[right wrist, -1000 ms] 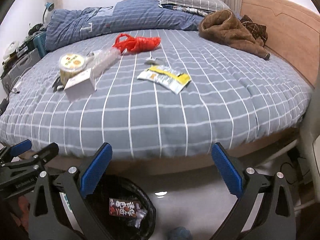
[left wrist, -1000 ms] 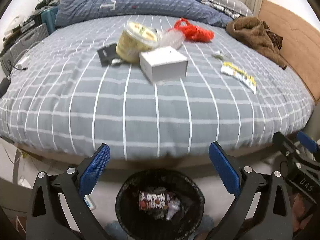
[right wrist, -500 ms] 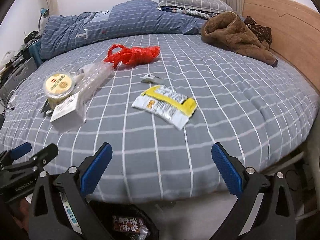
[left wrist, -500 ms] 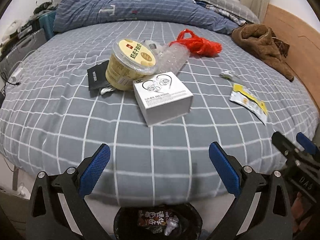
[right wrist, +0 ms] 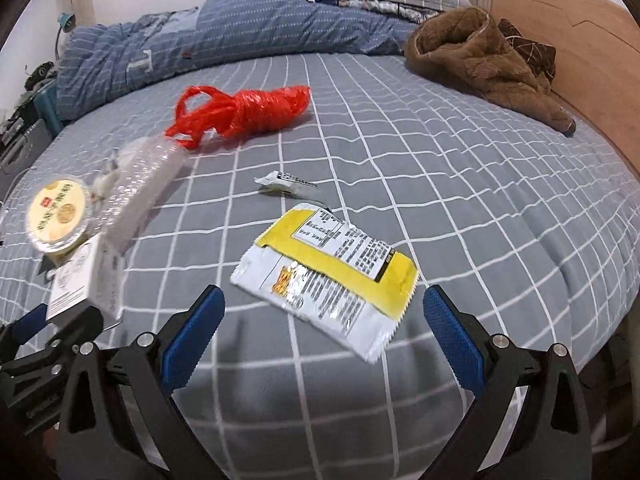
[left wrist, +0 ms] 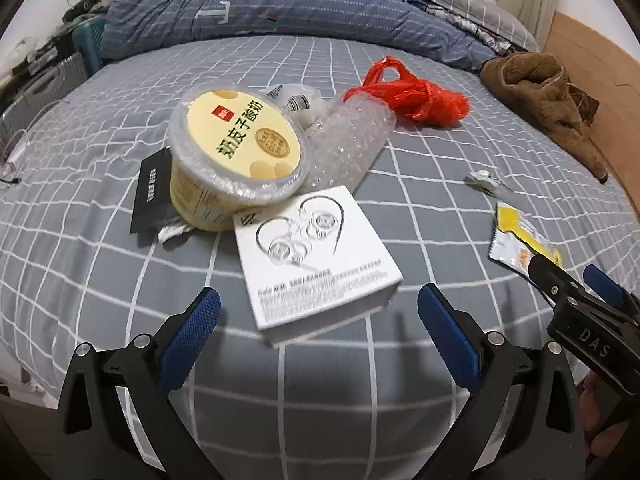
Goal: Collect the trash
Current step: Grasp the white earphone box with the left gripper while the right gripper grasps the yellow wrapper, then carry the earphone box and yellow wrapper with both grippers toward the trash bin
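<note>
Hovering just short of the white earphone box (left wrist: 316, 260), the left hand-held gripper (left wrist: 318, 312) has its blue pads spread wide and empty, while the right hand-held gripper (right wrist: 324, 320) hangs likewise open and empty just before the yellow-and-white snack wrapper (right wrist: 326, 270). Both pieces lie on the grey checked bed (right wrist: 460, 200). The box looks light and stiff, probably hollow cardboard, so a pinch across its two opposite side walls should hold; its smooth faces may slip if squeezed at a corner. The wrapper is thin, crinkly foil lying flat, so it likely needs taking by its raised near edge, pressing slightly into the soft cover. Behind the box the yellow-lidded tub (left wrist: 236, 156) touches its far corner, with a bubble-wrap roll (left wrist: 348, 144) leaning beside the tub, so approach room is freest from the near side. Around the wrapper the cover is open; only a small white sachet (right wrist: 286, 182) and the red plastic bag (right wrist: 244, 114) lie beyond it.
</note>
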